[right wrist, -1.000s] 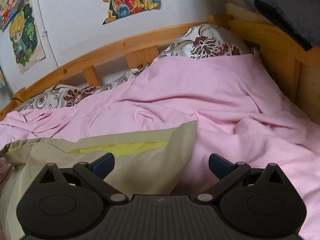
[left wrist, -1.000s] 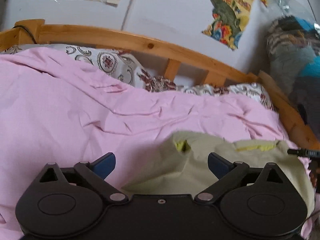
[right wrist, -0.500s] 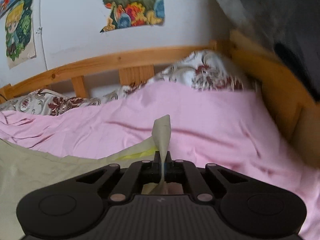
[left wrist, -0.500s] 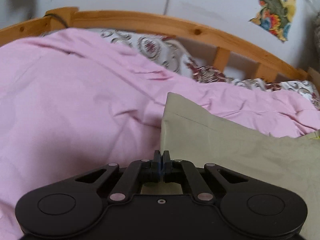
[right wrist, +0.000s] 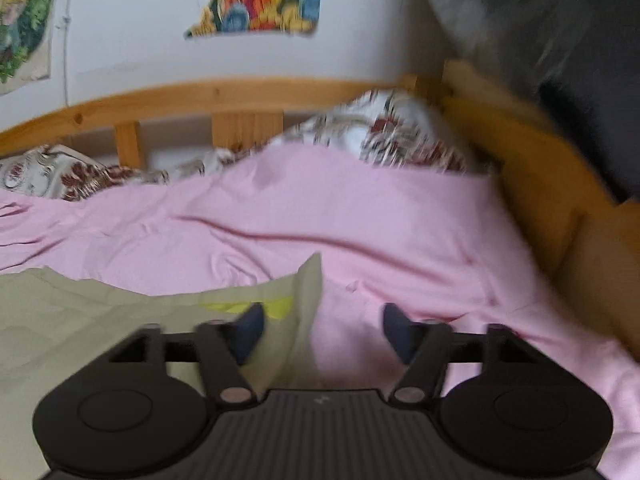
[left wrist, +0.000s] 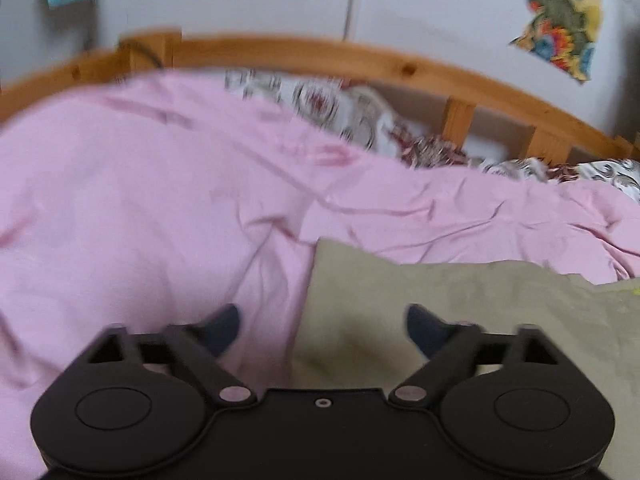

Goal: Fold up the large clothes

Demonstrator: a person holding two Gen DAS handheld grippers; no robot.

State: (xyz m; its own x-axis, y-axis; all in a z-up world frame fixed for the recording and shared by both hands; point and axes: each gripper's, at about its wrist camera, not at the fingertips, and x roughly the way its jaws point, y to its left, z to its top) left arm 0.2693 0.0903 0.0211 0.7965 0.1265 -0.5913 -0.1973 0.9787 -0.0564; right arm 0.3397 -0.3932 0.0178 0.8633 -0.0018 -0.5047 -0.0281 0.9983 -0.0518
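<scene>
Presently opening: left gripper (left wrist: 322,330) and right gripper (right wrist: 320,326), jaws wide, gripping nothing; olive garment (left wrist: 460,308) corners between, on pink sheet (left wrist: 160,200).

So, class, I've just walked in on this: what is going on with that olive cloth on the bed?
A person with a gripper in each hand is folding an olive-green garment laid on a pink sheet on a wooden bed. The left gripper and right gripper are each at one of its corners, jaws opening, pads off the cloth. The garment lies flat, a yellow patch showing at its right end.
</scene>
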